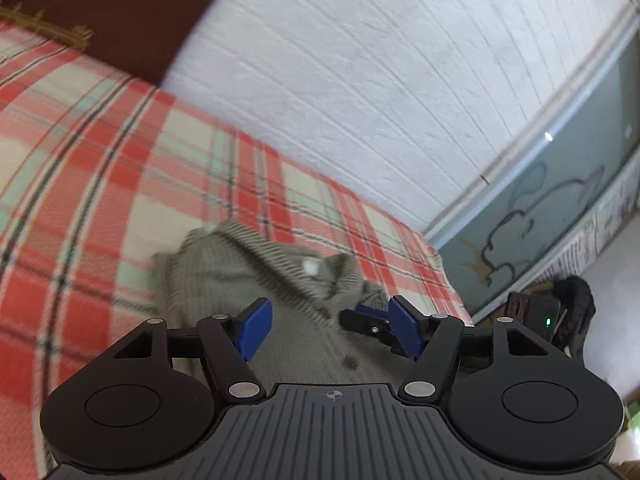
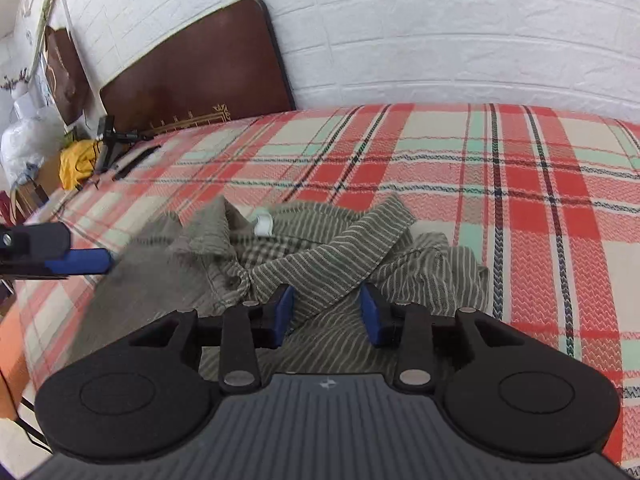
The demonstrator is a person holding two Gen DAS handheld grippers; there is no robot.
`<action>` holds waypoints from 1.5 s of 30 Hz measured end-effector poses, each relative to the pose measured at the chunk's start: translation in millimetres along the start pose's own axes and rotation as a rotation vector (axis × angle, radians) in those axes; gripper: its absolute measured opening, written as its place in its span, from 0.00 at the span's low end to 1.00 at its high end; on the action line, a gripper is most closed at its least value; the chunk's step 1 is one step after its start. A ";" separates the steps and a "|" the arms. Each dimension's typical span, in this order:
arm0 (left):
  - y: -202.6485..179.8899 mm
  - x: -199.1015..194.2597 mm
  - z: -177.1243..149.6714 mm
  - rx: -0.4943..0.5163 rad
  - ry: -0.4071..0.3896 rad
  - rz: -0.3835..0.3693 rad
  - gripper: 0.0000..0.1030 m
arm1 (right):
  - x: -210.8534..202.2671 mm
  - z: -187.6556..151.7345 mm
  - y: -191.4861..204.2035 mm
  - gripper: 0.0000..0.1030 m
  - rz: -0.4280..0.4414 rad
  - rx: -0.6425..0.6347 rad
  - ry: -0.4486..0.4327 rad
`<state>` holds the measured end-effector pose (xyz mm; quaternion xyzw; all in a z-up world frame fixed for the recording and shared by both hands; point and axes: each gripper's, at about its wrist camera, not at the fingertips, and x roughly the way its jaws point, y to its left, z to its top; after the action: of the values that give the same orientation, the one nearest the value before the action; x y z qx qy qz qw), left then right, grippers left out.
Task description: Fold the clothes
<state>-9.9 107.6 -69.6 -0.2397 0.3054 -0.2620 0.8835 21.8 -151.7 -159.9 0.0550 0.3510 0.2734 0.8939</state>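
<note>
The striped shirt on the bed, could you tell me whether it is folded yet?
Not folded: the striped shirt lies crumpled on the plaid bedspread, collar twisted.

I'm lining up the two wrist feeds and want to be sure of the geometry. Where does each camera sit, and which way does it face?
Left wrist: sits behind the left gripper, jaws open, facing along the plaid bedspread over the striped shirt toward a white brick wall; the right gripper shows ahead.
Right wrist: sits behind the right gripper, jaws open, above the shirt, facing the wall and headboard; the left gripper enters at left.
Shared: shirt, bedspread, wall, headboard, each other's gripper.
</note>
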 end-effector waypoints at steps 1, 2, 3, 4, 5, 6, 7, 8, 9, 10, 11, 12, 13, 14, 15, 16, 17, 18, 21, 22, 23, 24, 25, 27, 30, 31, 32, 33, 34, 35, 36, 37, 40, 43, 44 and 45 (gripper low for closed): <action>-7.1 2.7 2.0 0.039 -0.002 -0.009 0.75 | -7.1 3.2 -1.2 0.43 0.015 0.009 -0.013; -13.1 4.6 3.6 0.077 0.000 -0.016 0.76 | -14.1 6.3 -2.4 0.46 0.030 0.019 -0.025; -18.2 7.2 5.2 0.109 0.004 -0.022 0.76 | -21.6 9.0 -5.6 0.48 0.042 0.027 -0.039; -21.4 11.2 7.5 0.126 0.013 -0.029 0.76 | -28.8 11.6 -10.0 0.49 0.052 0.034 -0.052; -23.7 16.0 10.8 0.134 0.025 -0.039 0.76 | -34.7 14.0 -13.9 0.50 0.060 0.042 -0.064; -25.9 20.9 14.1 0.142 0.036 -0.050 0.76 | -39.9 15.9 -17.4 0.50 0.061 0.050 -0.073; -27.3 26.8 18.3 0.145 0.047 -0.061 0.76 | -45.2 17.2 -21.0 0.50 0.057 0.059 -0.082; -27.4 34.1 23.6 0.141 0.059 -0.075 0.76 | -49.9 17.7 -24.3 0.50 0.049 0.067 -0.093; -27.1 42.4 29.4 0.130 0.073 -0.086 0.76 | -54.0 18.0 -27.4 0.51 0.039 0.074 -0.104; -25.4 52.6 35.7 0.106 0.089 -0.095 0.76 | -58.4 17.6 -30.7 0.51 0.030 0.083 -0.115; -22.5 62.6 41.1 0.077 0.103 -0.101 0.74 | -63.0 16.8 -34.2 0.52 0.021 0.093 -0.127; -18.9 71.4 45.4 0.048 0.113 -0.104 0.73 | -67.8 15.5 -38.6 0.53 0.016 0.105 -0.138; -15.6 78.5 48.5 0.024 0.122 -0.105 0.70 | -72.1 13.3 -43.0 0.53 0.018 0.118 -0.144; -12.6 83.2 50.1 0.008 0.128 -0.103 0.65 | -75.3 10.2 -47.0 0.54 0.020 0.131 -0.142; -10.1 85.3 50.6 -0.007 0.126 -0.101 0.65 | -78.1 6.8 -51.0 0.57 0.022 0.143 -0.135; -8.2 81.1 49.1 -0.017 0.111 -0.101 0.65 | -80.1 3.0 -55.4 0.59 0.030 0.158 -0.125; -6.3 73.4 47.0 -0.026 0.090 -0.106 0.67 | -81.5 -1.2 -60.2 0.64 0.041 0.175 -0.111; -4.3 63.5 44.6 -0.036 0.070 -0.106 0.69 | -83.0 -5.3 -64.9 0.65 0.053 0.192 -0.098; 9.4 17.6 28.9 -0.076 0.012 -0.033 0.84 | -84.8 -15.1 -86.8 0.71 0.108 0.314 -0.038; 16.1 2.4 22.8 -0.096 0.000 -0.002 0.86 | -84.9 -17.5 -95.6 0.71 0.134 0.369 -0.013; 26.1 -10.4 16.0 -0.137 0.008 0.026 0.86 | -83.5 -19.0 -104.4 0.73 0.165 0.422 0.017; 37.8 -20.9 9.2 -0.191 0.028 0.044 0.86 | -80.7 -20.1 -112.3 0.76 0.200 0.473 0.047; 48.8 -28.9 2.8 -0.243 0.050 0.056 0.86 | -77.0 -21.7 -118.9 0.77 0.226 0.526 0.074; 67.3 -36.3 -7.2 -0.324 0.093 0.064 0.86 | -69.2 -24.7 -129.8 0.77 0.258 0.629 0.122; 81.9 -35.7 -12.7 -0.358 0.125 0.092 0.86 | -60.5 -23.6 -136.3 0.77 0.257 0.680 0.203; 85.0 -31.7 -12.1 -0.350 0.139 0.097 0.86 | -59.1 -22.3 -136.7 0.77 0.251 0.677 0.226; 88.2 -26.3 -10.9 -0.344 0.157 0.104 0.86 | -58.7 -20.7 -136.4 0.77 0.242 0.668 0.240; 91.5 -20.8 -9.7 -0.339 0.175 0.111 0.86 | -58.6 -19.4 -136.0 0.77 0.234 0.660 0.250; 94.9 -14.3 -8.9 -0.335 0.196 0.111 0.86 | -56.6 -18.6 -136.3 0.77 0.236 0.659 0.255; 98.6 -6.5 -8.6 -0.336 0.222 0.100 0.86 | -53.3 -17.7 -137.1 0.77 0.244 0.662 0.258; 100.9 0.0 -8.2 -0.332 0.238 0.087 0.86 | -50.1 -16.9 -138.0 0.77 0.252 0.664 0.262; 101.0 4.6 -7.5 -0.322 0.242 0.069 0.86 | -46.8 -16.1 -138.8 0.77 0.259 0.666 0.265; 101.6 18.8 -5.6 -0.295 0.257 0.013 0.86 | -37.1 -13.7 -141.4 0.77 0.282 0.672 0.275; 100.4 31.3 -4.4 -0.268 0.268 -0.031 0.87 | -26.5 -10.2 -141.8 0.77 0.323 0.672 0.275; 99.9 35.9 -4.2 -0.265 0.268 -0.045 0.87 | -22.1 -9.2 -140.4 0.78 0.345 0.665 0.271; 99.6 41.3 -4.2 -0.271 0.266 -0.060 0.87 | -17.8 -8.4 -138.5 0.78 0.365 0.654 0.268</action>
<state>46.8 155.8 -147.7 -0.3289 0.4446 -0.2743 0.7867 67.9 -278.8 -195.7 0.3618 0.5176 0.3063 0.7123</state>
